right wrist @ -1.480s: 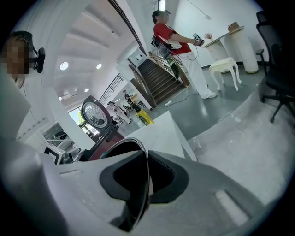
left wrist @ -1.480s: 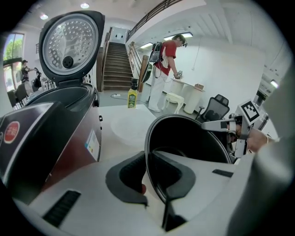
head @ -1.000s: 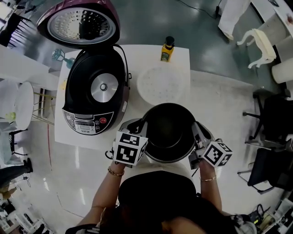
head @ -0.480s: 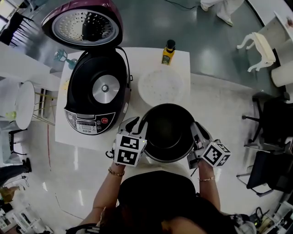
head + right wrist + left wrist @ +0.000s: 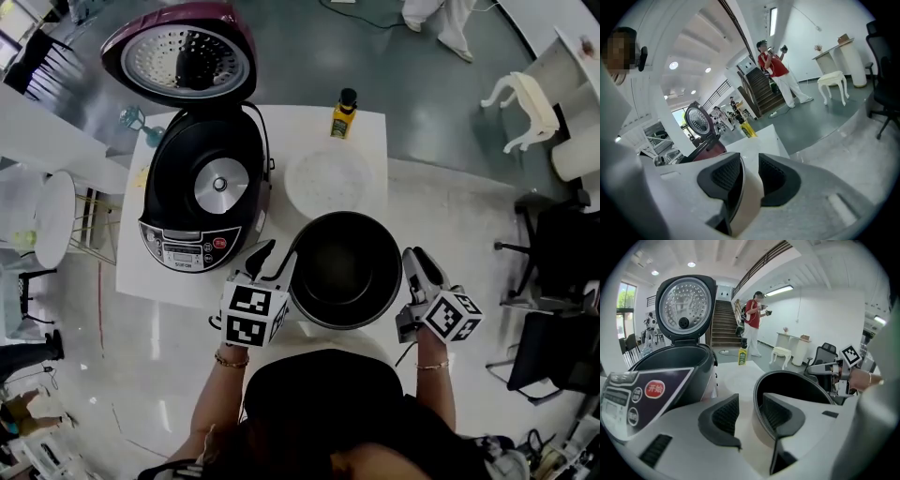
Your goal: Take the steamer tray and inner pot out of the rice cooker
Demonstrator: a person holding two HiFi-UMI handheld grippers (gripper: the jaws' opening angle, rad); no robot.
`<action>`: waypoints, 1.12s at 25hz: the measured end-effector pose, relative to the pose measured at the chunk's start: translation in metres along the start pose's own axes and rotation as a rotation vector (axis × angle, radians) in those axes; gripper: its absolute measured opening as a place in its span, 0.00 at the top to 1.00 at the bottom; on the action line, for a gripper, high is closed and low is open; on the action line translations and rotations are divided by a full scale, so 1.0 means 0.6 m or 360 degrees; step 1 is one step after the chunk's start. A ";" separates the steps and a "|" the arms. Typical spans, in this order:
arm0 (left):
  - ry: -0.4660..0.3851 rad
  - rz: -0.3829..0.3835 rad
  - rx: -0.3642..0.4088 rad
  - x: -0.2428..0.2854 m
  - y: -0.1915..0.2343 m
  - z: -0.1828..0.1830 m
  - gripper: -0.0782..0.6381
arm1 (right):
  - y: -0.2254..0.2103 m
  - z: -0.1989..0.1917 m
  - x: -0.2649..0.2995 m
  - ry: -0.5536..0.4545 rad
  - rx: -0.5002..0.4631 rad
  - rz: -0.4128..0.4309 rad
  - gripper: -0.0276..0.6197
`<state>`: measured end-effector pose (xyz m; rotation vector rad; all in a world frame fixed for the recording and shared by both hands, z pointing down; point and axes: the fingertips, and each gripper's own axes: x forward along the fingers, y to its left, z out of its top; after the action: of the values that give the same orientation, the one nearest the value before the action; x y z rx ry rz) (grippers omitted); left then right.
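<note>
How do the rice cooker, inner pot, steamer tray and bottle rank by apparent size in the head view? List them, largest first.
1. rice cooker
2. inner pot
3. steamer tray, though the pot stands taller and nearer the camera, so this pair is unsure
4. bottle
</note>
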<state>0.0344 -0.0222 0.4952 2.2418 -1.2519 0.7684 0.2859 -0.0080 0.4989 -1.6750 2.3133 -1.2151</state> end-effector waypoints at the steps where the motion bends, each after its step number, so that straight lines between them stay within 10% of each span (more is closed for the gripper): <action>1: -0.0021 0.0003 0.0005 -0.007 -0.001 0.006 0.67 | 0.000 0.013 -0.007 -0.0037 -0.0011 -0.0005 0.80; 28: -0.0931 0.0303 0.0200 -0.280 -0.041 0.172 0.68 | 0.224 0.175 -0.203 -0.0779 -0.1052 0.0120 0.84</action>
<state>0.0088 0.0278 0.3049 2.5794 -1.7398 0.2518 0.2782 0.0475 0.2971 -1.7395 2.5300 0.0306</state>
